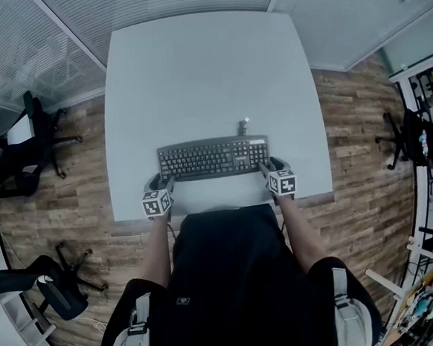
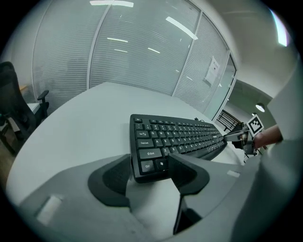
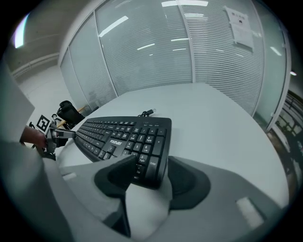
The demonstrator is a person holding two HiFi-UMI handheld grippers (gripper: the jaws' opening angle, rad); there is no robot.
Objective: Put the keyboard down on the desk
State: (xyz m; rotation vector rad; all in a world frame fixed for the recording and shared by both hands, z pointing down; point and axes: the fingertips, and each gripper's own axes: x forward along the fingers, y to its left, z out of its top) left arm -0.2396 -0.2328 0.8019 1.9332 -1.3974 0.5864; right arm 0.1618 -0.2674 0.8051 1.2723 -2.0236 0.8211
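A black keyboard (image 1: 212, 159) lies flat on the pale grey desk (image 1: 201, 73), near its front edge. My left gripper (image 1: 161, 184) is at the keyboard's front left corner and my right gripper (image 1: 272, 168) at its front right corner. In the left gripper view the keyboard (image 2: 180, 137) has its corner between the jaws of the left gripper (image 2: 149, 168), with a gap beside the left pad. In the right gripper view the keyboard (image 3: 123, 134) has its number-pad corner between the spread jaws of the right gripper (image 3: 151, 177). Neither gripper visibly clamps it.
The keyboard's cable plug (image 1: 243, 125) lies on the desk just behind it. Black office chairs (image 1: 20, 146) stand on the wood floor at the left, another chair (image 1: 415, 134) at the right. Glass walls with blinds (image 2: 132, 52) enclose the desk's far side.
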